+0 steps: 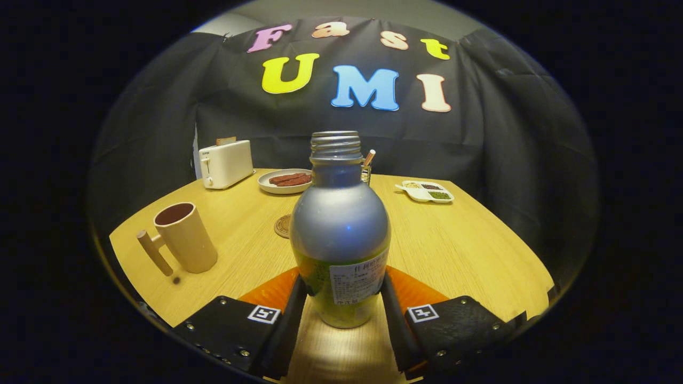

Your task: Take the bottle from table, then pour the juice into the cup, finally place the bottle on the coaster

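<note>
**Bottle gripped, pouring not yet begun**

Between the two fingers of the gripper [341, 298] stands the bottle [340, 234], upright, with its cap off and the threaded neck open. Both fingers press against its lower sides, at the height of the label, so the grasp looks complete. I cannot say for sure if the base touches the table [453, 240] or is just lifted; the view from so close does not settle it. The cup [184, 237], with its handle turned toward the gripper, is to the left of the bottle and apart from it. The coaster [283, 226] lies just behind the bottle, partly hidden by it. By my judgement the first step is done or nearly done. Pouring the juice into the cup and setting the bottle on the coaster are both left.
</note>
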The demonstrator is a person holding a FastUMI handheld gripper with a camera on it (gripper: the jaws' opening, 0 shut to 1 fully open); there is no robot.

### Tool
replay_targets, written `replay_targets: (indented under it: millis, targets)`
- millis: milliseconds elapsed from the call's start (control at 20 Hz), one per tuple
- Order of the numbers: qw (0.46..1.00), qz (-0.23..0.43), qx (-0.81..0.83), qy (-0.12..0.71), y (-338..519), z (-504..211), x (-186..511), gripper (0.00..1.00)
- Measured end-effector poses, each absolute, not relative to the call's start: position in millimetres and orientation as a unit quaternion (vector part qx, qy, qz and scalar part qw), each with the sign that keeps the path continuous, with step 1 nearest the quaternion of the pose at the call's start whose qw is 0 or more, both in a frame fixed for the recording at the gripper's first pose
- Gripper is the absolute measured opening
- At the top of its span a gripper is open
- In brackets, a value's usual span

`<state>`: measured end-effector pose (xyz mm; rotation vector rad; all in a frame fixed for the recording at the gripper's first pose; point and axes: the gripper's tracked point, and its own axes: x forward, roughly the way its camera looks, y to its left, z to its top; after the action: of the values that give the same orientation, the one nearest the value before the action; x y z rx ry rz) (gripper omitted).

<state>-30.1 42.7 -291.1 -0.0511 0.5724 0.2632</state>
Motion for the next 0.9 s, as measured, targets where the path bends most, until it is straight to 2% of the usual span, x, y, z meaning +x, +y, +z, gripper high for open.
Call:
replay_targets:
  millis: [900]
  targets:
    - [0.912,0.195,-0.243,0.267,107.0,-260.5,-8.7,0.72]
